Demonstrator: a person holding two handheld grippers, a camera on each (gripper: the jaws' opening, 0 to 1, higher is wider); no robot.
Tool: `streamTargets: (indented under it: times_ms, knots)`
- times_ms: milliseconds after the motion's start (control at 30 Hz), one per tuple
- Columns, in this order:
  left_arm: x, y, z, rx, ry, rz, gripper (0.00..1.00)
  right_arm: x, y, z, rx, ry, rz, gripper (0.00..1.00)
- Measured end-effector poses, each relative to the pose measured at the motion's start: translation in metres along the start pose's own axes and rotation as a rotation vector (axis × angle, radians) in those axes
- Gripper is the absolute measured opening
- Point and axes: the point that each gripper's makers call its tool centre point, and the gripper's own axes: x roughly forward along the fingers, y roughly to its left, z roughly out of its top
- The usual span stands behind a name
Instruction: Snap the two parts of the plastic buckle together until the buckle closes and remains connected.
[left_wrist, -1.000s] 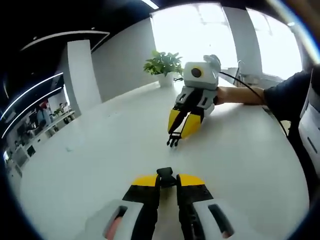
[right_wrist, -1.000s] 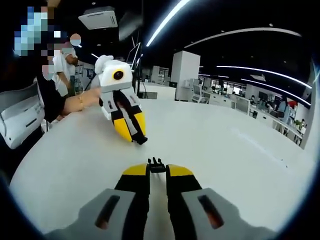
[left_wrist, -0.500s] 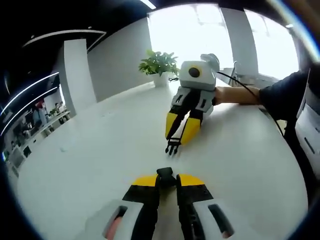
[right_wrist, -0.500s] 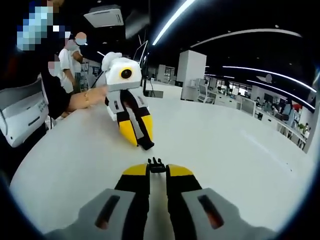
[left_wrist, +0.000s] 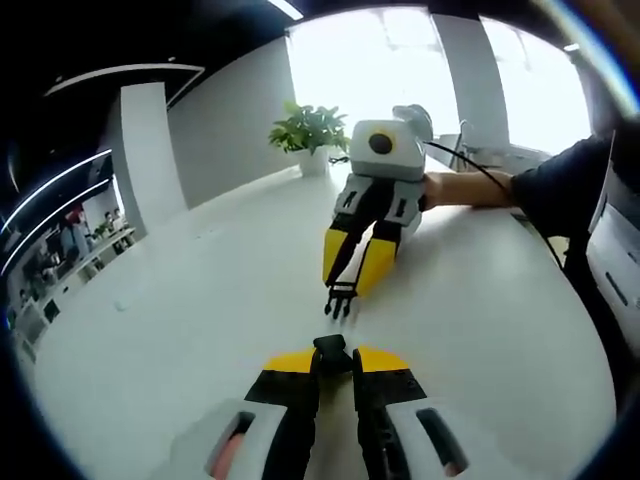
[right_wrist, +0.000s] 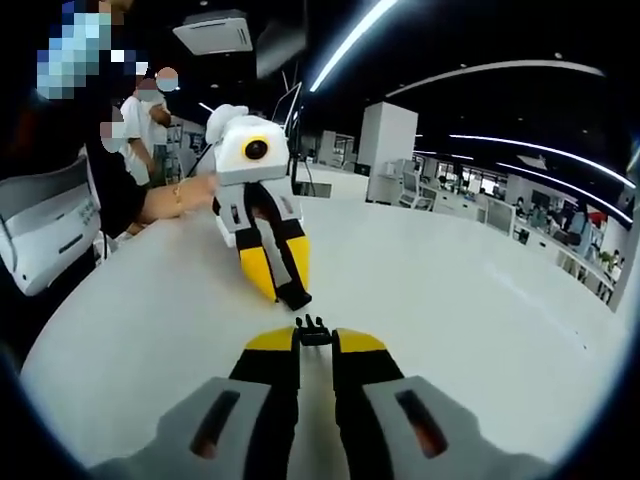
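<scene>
Left tongs (left_wrist: 336, 358) pinch the socket half (left_wrist: 333, 349); right tongs (right_wrist: 316, 340) pinch the pronged half (right_wrist: 314, 328). At center frame, skewed prongs could jam, twisting either half loose.

A wide white table (left_wrist: 200, 300) spreads out beyond the fingertips. At its far edge a potted plant (left_wrist: 308, 135) stands before bright windows (left_wrist: 400, 60) and a grey wall (left_wrist: 225, 120). In the right gripper view, a dark ceiling carries long light strips (right_wrist: 355, 40); desks and chairs (right_wrist: 450, 200) fill the open office, with a white column (right_wrist: 385, 150).
</scene>
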Motion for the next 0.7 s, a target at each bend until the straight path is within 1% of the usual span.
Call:
streamTargets:
  times_ms: [700]
  knots:
    - [0.0025,-0.0088,0.003,0.024,-0.012,-0.025,0.12,0.0034,0.0054,0.0014,-0.017,-0.001,0.014,0.12]
